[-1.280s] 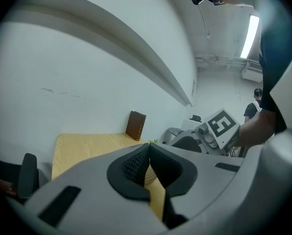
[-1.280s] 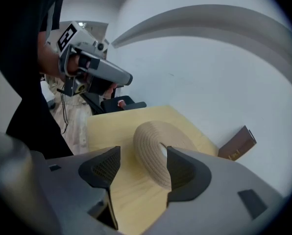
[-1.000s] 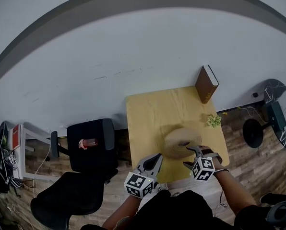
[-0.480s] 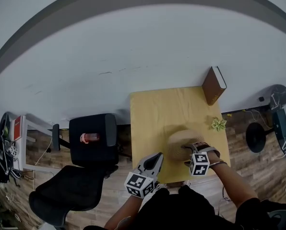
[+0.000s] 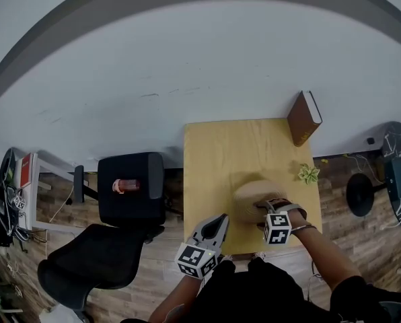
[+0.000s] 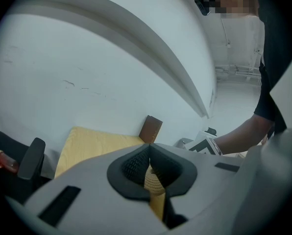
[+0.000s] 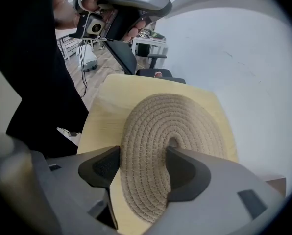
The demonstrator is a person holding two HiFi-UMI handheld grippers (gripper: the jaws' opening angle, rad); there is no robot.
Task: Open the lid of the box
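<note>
A round woven rope box with its lid [image 5: 253,195] on stands near the front of a yellow wooden table [image 5: 221,150]. My right gripper [image 5: 263,214] points steeply down onto it. Its jaws have just been closing with the lid [image 7: 170,124] between them. One pad lies against the lid's rim and the other sits on its top by the centre dimple. My left gripper [image 5: 217,224] hovers at the table's front edge, left of the box. In the left gripper view its pads [image 6: 136,163] meet with nothing held.
A brown book [image 5: 303,118] stands at the table's back right corner and a small green thing [image 5: 309,173] lies near the right edge. Left of the table are a black stool [image 5: 130,188] with a red bottle [image 5: 124,184] on it and an office chair [image 5: 99,268].
My right gripper has come down from beside the box's near right edge onto the lid. The left gripper has stayed where it was.
</note>
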